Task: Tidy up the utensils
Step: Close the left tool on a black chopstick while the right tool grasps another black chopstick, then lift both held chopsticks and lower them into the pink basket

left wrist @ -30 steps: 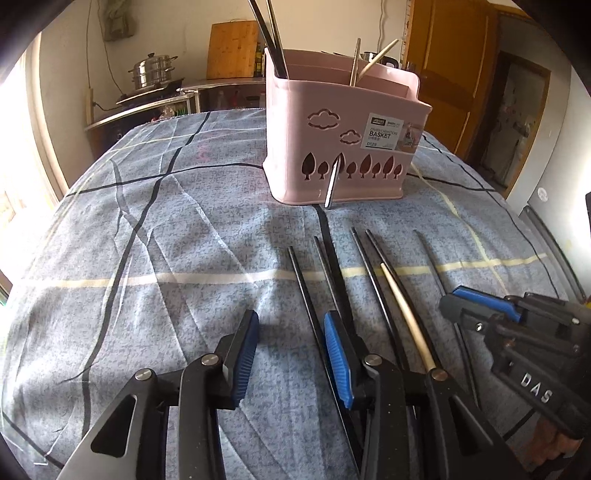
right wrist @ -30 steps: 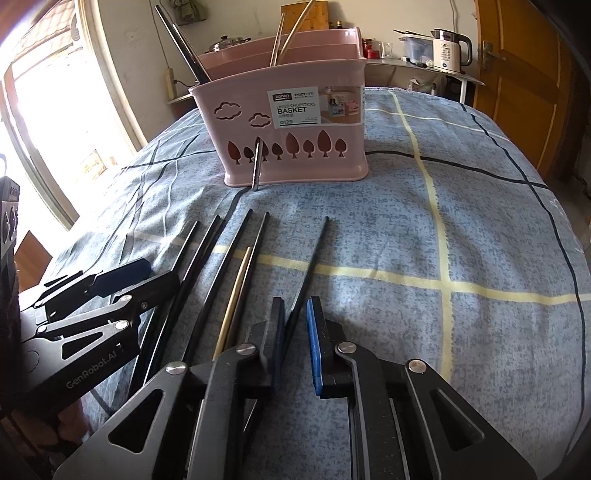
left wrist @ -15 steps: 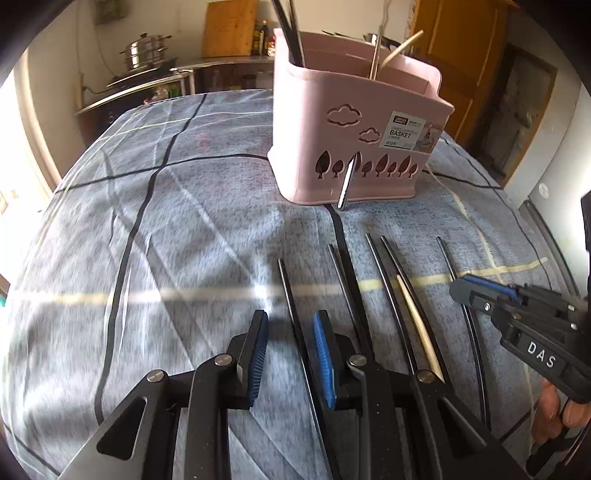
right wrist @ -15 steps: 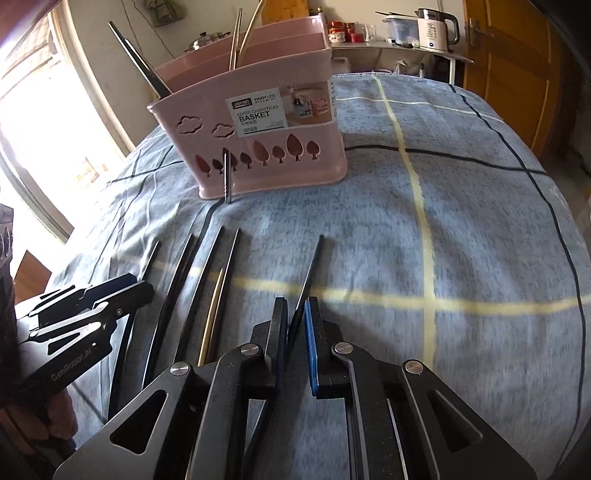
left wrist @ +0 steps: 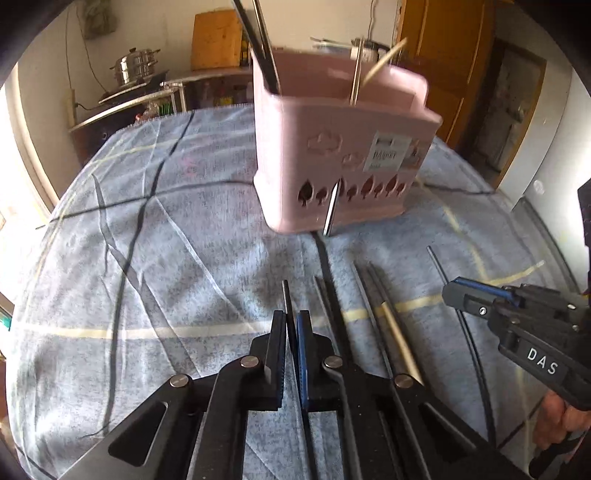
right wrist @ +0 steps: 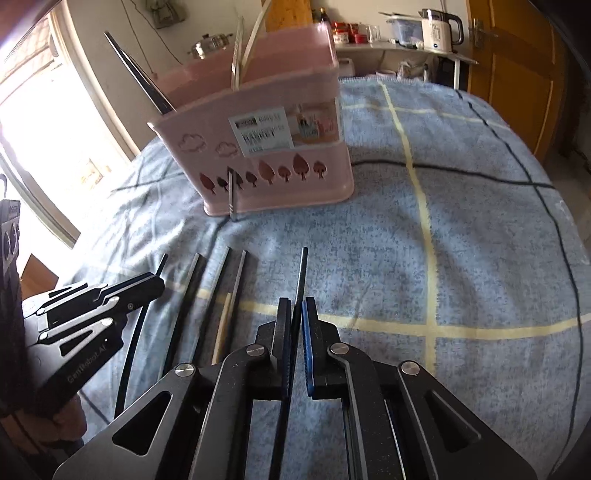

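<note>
Low over the blue checked cloth point(left wrist: 155, 280), the left gripper point(left wrist: 291, 332) reaches forward with its two fingers pinched on a black chopstick point(left wrist: 286, 299), whose tip pokes out just past the pads and points at the pink basket point(left wrist: 332, 147). The right gripper point(right wrist: 297, 325) is posed the same way a little to the side: its fingers are pressed onto another black chopstick point(right wrist: 302, 273) that runs out ahead of them toward the basket. In the left wrist view the right gripper shows at the right edge, with part of a hand under it.

Between the two grippers, more chopsticks lie side by side on the cloth: several black ones point(right wrist: 218, 284) and one pale wooden one point(left wrist: 397, 332), all roughly pointing at the basket. The basket stands upright farther back on the cloth, with tree and cloud cut-outs and a paper label on its front wall. Dark sticks and pale ones stand in it, and a metal utensil point(left wrist: 330, 210) leans against its front.

The cloth carries black and cream lines. Behind it are a steel pot point(left wrist: 135, 68) on a shelf, a wooden board point(left wrist: 218, 40), a white kettle point(right wrist: 439, 27) on a side table, orange-brown doors point(right wrist: 517, 66) and a bright window point(right wrist: 40, 122).
</note>
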`<state>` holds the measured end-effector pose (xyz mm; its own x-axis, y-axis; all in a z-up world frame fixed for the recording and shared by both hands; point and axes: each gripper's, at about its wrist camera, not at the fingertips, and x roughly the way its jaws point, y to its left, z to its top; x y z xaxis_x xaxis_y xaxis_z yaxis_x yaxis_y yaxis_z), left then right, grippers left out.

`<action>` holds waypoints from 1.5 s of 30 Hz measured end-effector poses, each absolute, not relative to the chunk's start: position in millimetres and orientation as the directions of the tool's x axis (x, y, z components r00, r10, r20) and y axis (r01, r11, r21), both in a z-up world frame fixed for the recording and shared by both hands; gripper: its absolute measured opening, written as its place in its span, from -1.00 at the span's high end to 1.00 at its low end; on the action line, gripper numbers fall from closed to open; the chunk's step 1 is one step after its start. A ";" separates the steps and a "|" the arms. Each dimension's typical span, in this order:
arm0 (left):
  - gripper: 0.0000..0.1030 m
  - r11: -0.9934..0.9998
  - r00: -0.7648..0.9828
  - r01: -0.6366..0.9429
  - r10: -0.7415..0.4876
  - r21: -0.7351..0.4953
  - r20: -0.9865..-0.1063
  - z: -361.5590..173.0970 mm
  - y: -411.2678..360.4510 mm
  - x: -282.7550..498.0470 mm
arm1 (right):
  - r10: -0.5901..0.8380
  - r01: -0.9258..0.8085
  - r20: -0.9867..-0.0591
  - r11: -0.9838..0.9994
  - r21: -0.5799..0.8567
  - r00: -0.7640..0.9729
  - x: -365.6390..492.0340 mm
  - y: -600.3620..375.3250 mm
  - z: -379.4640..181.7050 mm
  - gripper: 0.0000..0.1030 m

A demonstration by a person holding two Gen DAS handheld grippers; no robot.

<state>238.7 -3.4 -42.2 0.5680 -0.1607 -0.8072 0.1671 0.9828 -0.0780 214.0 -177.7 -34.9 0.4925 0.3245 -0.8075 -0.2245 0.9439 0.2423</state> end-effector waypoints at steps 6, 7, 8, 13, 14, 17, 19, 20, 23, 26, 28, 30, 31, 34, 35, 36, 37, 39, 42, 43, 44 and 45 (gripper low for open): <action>0.93 0.973 0.620 0.186 -0.223 -0.136 -0.752 0.5 7.5 228.5 | 0.355 -0.257 -0.757 0.933 0.251 0.549 203.2 -179.4 1.3 0.90; 0.93 0.972 0.627 0.187 -0.229 -0.141 -0.744 6.7 9.2 226.4 | 0.358 -0.263 -0.747 0.932 0.250 0.560 202.0 -179.0 7.6 0.90; 0.93 0.971 0.637 0.189 -0.236 -0.148 -0.734 13.9 11.0 224.8 | 0.363 -0.268 -0.738 0.930 0.251 0.569 200.6 -179.4 13.5 0.90; 0.93 0.964 0.675 0.203 -0.265 -0.171 -0.688 47.7 17.7 217.0 | 0.379 -0.286 -0.690 0.924 0.252 0.617 196.5 -181.3 43.9 0.91; 0.93 0.963 0.681 0.206 -0.267 -0.171 -0.682 51.2 19.1 215.8 | 0.382 -0.288 -0.682 0.923 0.254 0.624 195.3 -182.2 48.2 0.91; 0.93 0.962 0.697 0.215 -0.273 -0.170 -0.663 66.1 19.7 210.4 | 0.391 -0.294 -0.658 0.920 0.258 0.644 189.8 -187.2 61.0 0.91; 0.93 0.961 0.705 0.219 -0.274 -0.166 -0.654 75.0 19.7 208.4 | 0.392 -0.297 -0.646 0.920 0.257 0.655 188.1 -189.1 68.3 0.91; 0.93 0.961 0.708 0.222 -0.277 -0.167 -0.649 79.0 19.7 207.1 | 0.392 -0.299 -0.638 0.920 0.255 0.663 186.6 -189.8 72.7 0.91; 0.93 0.959 0.720 0.231 -0.282 -0.165 -0.634 90.5 19.7 203.7 | 0.390 -0.304 -0.617 0.920 0.246 0.683 182.2 -192.4 85.0 0.91; 0.93 0.958 0.734 0.241 -0.285 -0.156 -0.617 102.1 18.5 198.3 | 0.389 -0.308 -0.597 0.921 0.239 0.702 176.7 -195.6 96.4 0.91; 0.93 0.957 0.742 0.247 -0.287 -0.152 -0.605 109.7 18.7 196.1 | 0.386 -0.309 -0.586 0.922 0.233 0.713 174.1 -196.4 102.2 0.91; 0.93 0.956 0.748 0.252 -0.291 -0.151 -0.596 116.3 19.2 194.0 | 0.385 -0.308 -0.575 0.923 0.231 0.722 171.4 -197.9 106.8 0.91; 0.93 0.955 0.750 0.254 -0.293 -0.150 -0.593 117.6 19.9 193.8 | 0.385 -0.308 -0.571 0.923 0.230 0.725 170.9 -198.4 108.7 0.91; 0.93 0.954 0.754 0.261 -0.298 -0.149 -0.586 123.9 19.5 193.2 | 0.383 -0.307 -0.561 0.924 0.229 0.733 168.5 -200.3 112.9 0.91; 0.93 0.953 0.755 0.264 -0.299 -0.148 -0.584 125.7 19.2 193.6 | 0.383 -0.307 -0.559 0.924 0.229 0.735 168.0 -201.0 113.7 0.91; 0.93 0.953 0.755 0.265 -0.300 -0.147 -0.583 127.1 18.9 194.3 | 0.384 -0.307 -0.557 0.923 0.230 0.736 167.5 -202.3 114.6 0.91; 0.93 0.952 0.754 0.267 -0.302 -0.149 -0.583 128.3 18.6 195.4 | 0.384 -0.307 -0.556 0.923 0.230 0.737 167.7 -203.1 114.5 0.91; 0.93 0.950 0.751 0.271 -0.308 -0.152 -0.584 129.8 16.9 197.9 | 0.383 -0.306 -0.555 0.924 0.230 0.738 168.5 -203.5 115.1 0.91; 0.93 0.949 0.750 0.276 -0.311 -0.150 -0.584 132.0 15.1 200.4 | 0.384 -0.308 -0.553 0.923 0.230 0.739 170.4 -203.8 115.5 0.91; 0.93 0.949 0.749 0.278 -0.312 -0.150 -0.585 133.2 14.1 202.3 | 0.385 -0.309 -0.552 0.923 0.230 0.740 171.3 -203.8 116.6 0.91; 0.93 0.947 0.747 0.282 -0.315 -0.150 -0.586 135.3 13.1 205.0 | 0.385 -0.310 -0.550 0.923 0.230 0.741 171.6 -203.9 118.3 0.91; 0.93 0.947 0.746 0.286 -0.316 -0.147 -0.586 137.4 12.1 207.4 | 0.386 -0.311 -0.547 0.923 0.229 0.742 172.8 -203.6 120.2 0.91</action>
